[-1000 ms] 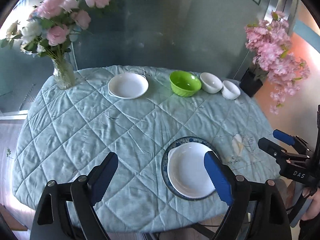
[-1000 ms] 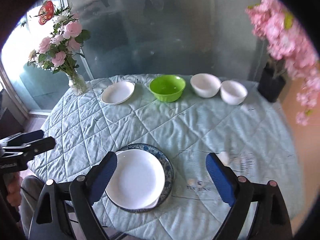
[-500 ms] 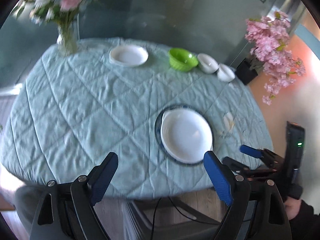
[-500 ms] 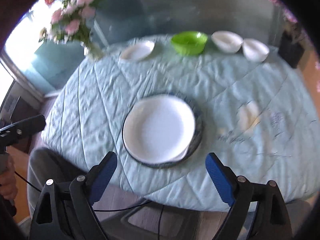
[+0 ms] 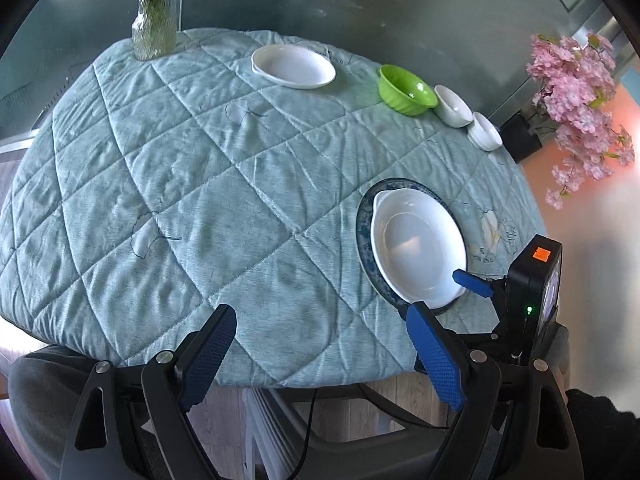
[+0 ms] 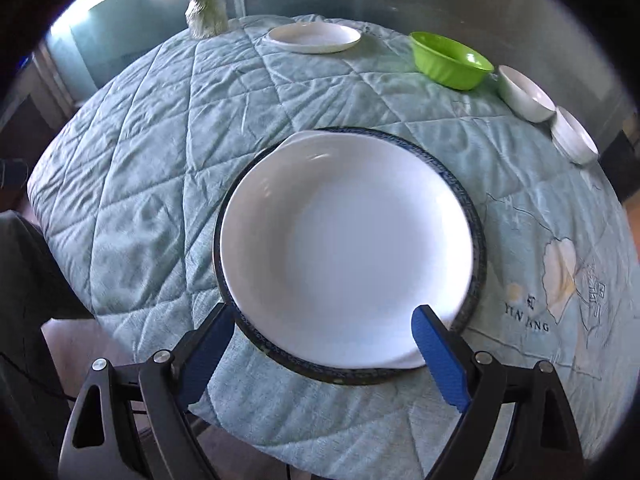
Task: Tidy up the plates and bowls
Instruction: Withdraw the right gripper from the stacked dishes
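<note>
While both the left gripper (image 5: 320, 344) and right gripper (image 6: 324, 344) gape wide and empty, a white plate (image 6: 344, 248) sits stacked on a blue-rimmed plate (image 6: 478, 240) on the table (image 6: 160, 168).

The left tool (image 5: 322, 336) hung with its blue-padded fingers (image 5: 208, 354) spread wide, gripping nothing. The right tool (image 6: 324, 338) was likewise wide apart and empty, its fingers (image 6: 438, 354) angled downward. From the left wrist view, the right tool (image 5: 474, 282) showed at the right side, pointing leftward.
</note>
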{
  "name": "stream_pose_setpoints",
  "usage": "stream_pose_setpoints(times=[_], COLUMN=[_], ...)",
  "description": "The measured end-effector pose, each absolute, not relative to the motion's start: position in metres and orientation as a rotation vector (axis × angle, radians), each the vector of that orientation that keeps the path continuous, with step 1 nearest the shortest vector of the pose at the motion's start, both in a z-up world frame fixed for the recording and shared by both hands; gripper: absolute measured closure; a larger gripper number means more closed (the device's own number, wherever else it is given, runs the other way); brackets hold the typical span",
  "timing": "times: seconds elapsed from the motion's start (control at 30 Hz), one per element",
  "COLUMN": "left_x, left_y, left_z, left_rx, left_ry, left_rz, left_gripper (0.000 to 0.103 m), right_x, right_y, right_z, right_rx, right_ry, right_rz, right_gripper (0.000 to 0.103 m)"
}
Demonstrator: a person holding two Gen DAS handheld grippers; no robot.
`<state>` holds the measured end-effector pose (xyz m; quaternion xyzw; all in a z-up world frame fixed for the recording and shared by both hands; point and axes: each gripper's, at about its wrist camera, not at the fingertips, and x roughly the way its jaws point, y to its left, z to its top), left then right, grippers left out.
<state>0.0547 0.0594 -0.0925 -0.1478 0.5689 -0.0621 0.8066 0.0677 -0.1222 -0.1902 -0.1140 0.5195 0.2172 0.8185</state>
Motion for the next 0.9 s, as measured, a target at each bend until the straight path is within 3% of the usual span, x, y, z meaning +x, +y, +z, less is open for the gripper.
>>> stream_pose_setpoints(times=[0.43,0.67,0.9], left_x=[0.075,0.057,0.071], left_y=[0.048,0.034,0.014], left_z=[-0.097,-0.077,-0.017], left_rx=[-0.271,-0.236,-0.146], left_ry=[1.208,1.145,1.052], left_rz=[-0.152,-0.079,-0.047], left_gripper=[0.017,0.017,0.015], right_x=[0.081,0.063,0.070], right_y=[-0.123,-0.156,-0.231], right_z=[-0.188,-0.148,-0.082], right_rx=[-0.208,-0.028,0.057], right_ry=[1.094,1.050,1.001], right_rz=[0.458,0.526,0.440], right_gripper=[0.013,0.012,0.011])
